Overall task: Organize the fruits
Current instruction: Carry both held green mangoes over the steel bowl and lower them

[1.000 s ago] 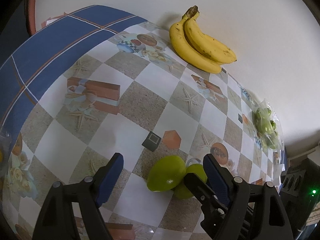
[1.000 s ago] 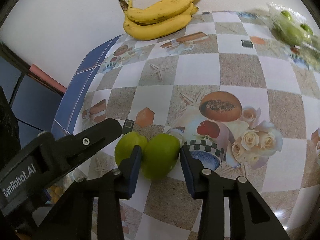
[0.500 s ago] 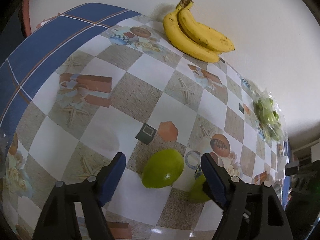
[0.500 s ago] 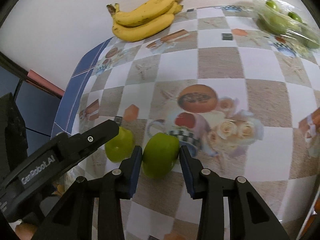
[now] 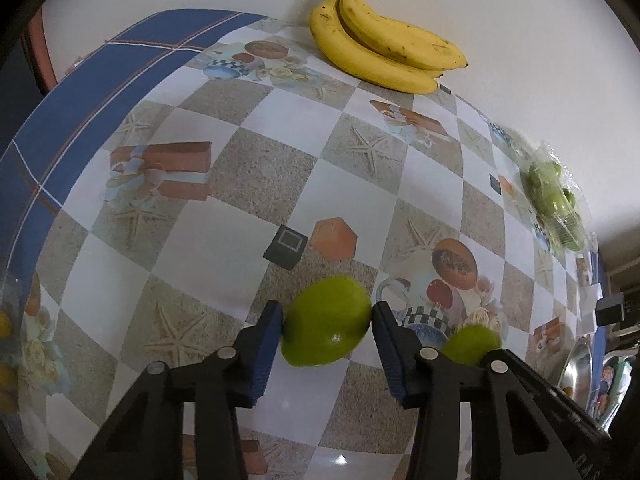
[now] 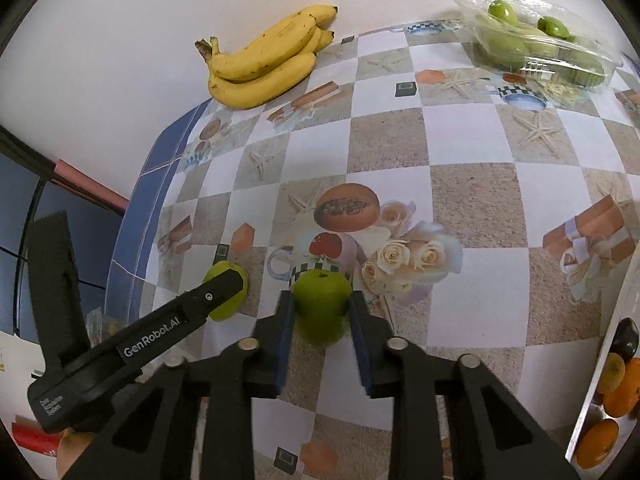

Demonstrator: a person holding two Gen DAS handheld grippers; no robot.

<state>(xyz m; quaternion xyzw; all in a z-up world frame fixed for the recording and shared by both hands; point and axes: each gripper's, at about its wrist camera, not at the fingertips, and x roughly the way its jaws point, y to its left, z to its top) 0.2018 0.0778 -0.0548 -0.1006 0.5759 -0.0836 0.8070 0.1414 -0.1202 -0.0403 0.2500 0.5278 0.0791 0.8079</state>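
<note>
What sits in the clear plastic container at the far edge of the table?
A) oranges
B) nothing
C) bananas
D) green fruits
D: the right wrist view shows green fruits inside the clear plastic container; the bananas lie bare on the tablecloth against the wall.

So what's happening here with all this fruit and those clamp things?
A person holds a clamp-like gripper in each hand. The right gripper has shut on a green fruit. The left gripper is closing on another green fruit on the table. Bananas lie by the wall.
</note>
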